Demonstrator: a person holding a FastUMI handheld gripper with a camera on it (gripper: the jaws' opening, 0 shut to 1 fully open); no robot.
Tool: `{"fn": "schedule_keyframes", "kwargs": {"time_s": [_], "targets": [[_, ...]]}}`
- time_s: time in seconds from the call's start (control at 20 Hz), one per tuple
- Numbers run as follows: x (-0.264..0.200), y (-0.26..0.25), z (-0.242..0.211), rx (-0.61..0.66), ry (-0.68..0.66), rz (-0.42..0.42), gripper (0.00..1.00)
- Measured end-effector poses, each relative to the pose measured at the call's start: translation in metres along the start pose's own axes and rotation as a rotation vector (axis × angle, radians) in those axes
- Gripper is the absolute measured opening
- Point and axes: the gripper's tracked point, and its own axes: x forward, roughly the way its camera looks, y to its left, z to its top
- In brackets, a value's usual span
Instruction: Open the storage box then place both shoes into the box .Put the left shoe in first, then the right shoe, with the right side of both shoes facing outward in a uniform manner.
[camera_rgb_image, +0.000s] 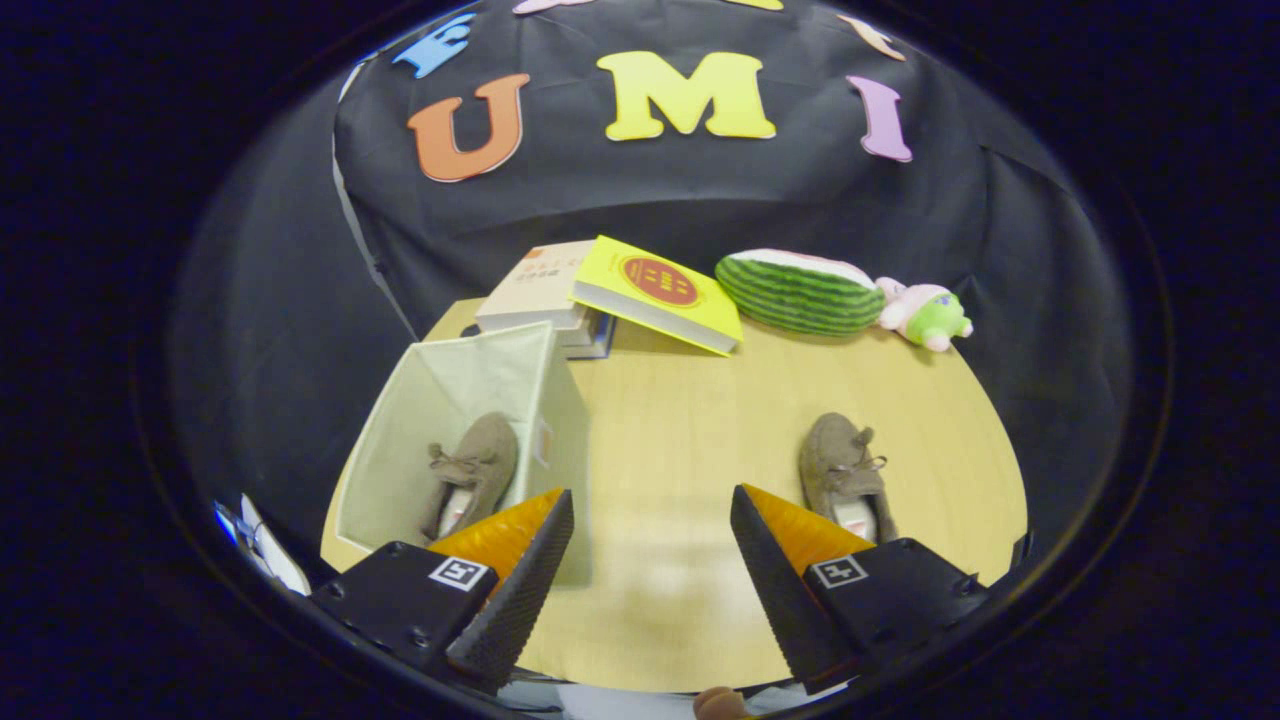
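The pale fabric storage box (470, 400) stands open at the left side of the wooden table (680, 420), its mouth turned up toward the gripper, so the opening step looks done. Inside it lies one brown suede shoe (478, 470), laces up and toe pointing away, which by the task order should be the left shoe; its heel end is hidden behind the left finger, so I cannot tell how its sides face. The gripper (650, 520) hangs above bare tabletop with its fingers spread wide and nothing between them, seemingly free for the next pick. Just beyond the right finger, the second brown shoe (842, 470) rests on the table, toe away, well apart from the box and not yet placed. Farther back sit a stack of books (545, 290), a yellow book (660, 290) leaning on it, a watermelon-slice plush (800, 290) and a small pink-and-green plush toy (925, 315), all clear of the working space.
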Motion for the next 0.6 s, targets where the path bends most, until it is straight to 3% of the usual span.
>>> {"fn": "schedule_keyframes", "kwargs": {"time_s": [0.35, 0.6], "targets": [[0.022, -0.108, -0.024, 0.068, 0.070, -0.058, 1.00], [0.054, -0.175, -0.055, 0.041, 0.179, -0.185, 1.00]]}}
